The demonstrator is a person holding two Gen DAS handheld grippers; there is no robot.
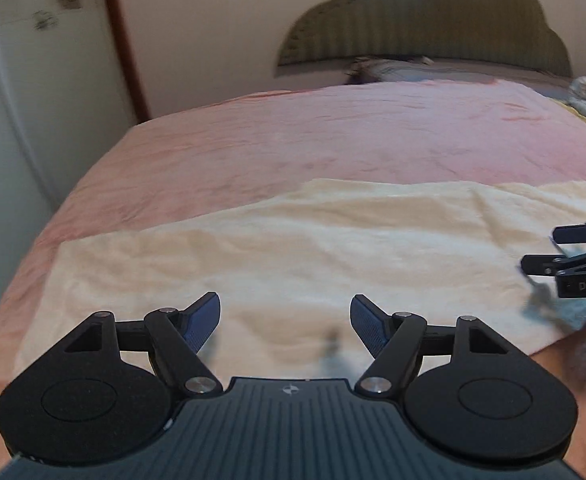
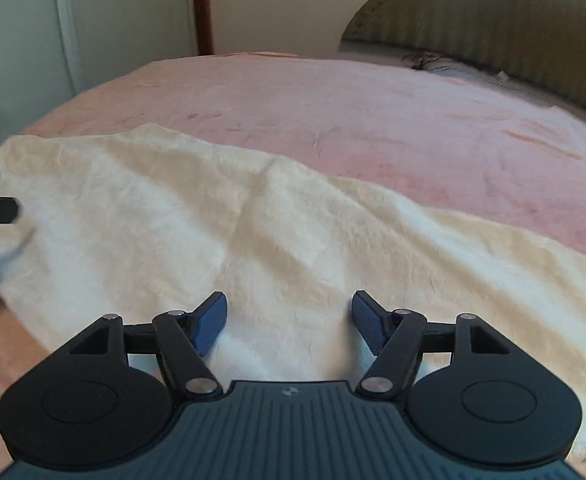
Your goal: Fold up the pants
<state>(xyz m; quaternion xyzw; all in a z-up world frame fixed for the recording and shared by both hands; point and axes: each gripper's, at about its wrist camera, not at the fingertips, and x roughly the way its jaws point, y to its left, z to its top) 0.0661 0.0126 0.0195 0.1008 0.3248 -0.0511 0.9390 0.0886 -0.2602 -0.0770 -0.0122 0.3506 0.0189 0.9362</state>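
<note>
Left wrist view: both grippers (image 1: 285, 322) (image 2: 289, 322) released, empty — cream pants (image 1: 293, 248) stretch crosswise just ahead, equally near.

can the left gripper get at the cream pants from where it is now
Probably yes: the left gripper is open with nothing between its fingers, and the cream pants lie flat right ahead, unobstructed.

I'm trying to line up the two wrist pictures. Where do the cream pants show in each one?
Left wrist view: the cream pants lie in a band across the lower middle, from the left side to the right edge, above the open left gripper.
Right wrist view: the pants run from the left edge down to the lower right.
Shared landmark: the scalloped green headboard behind the pink bedspread.
</note>
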